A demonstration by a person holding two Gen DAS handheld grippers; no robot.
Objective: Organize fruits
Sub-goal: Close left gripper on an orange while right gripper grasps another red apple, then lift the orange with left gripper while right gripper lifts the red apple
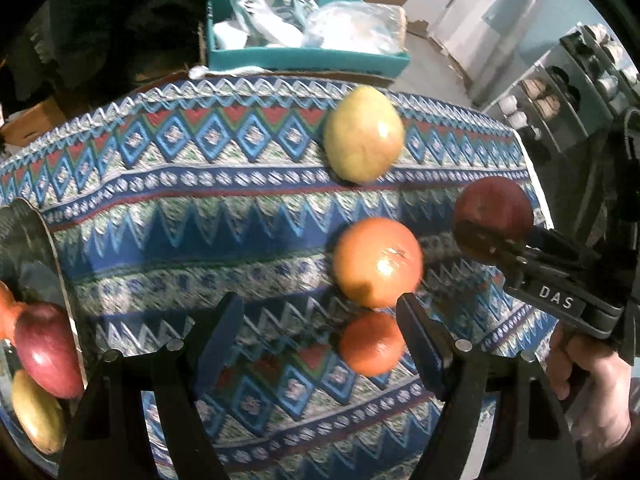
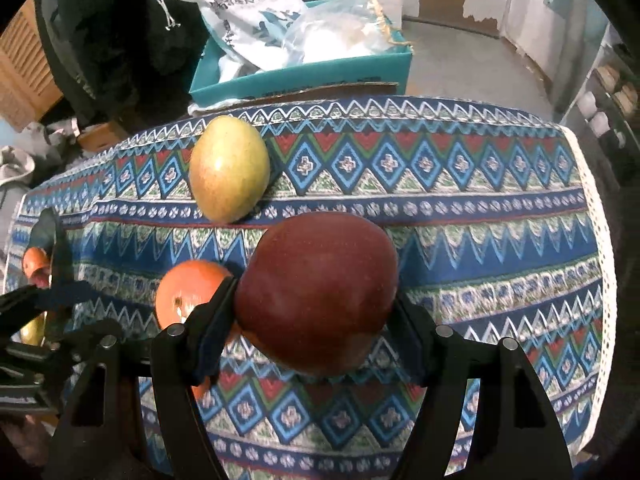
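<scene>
Right wrist: right hand-held gripper (image 2: 316, 320) clamps red apple (image 2: 320, 292).

The tabletop (image 2: 480, 208) is covered by a blue, red and green patterned cloth. A teal box (image 2: 304, 76) stuffed with bags is seen beyond its far edge, on a grey floor (image 2: 472, 68). Shelving (image 1: 560, 92) is set at the far right.

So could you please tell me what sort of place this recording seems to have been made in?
Most likely a lived-in home, perhaps a storage or utility room. A patterned tablecloth covers the table, a teal cardboard box stuffed with bags sits behind it, and shelving with jars stands to one side.
</scene>
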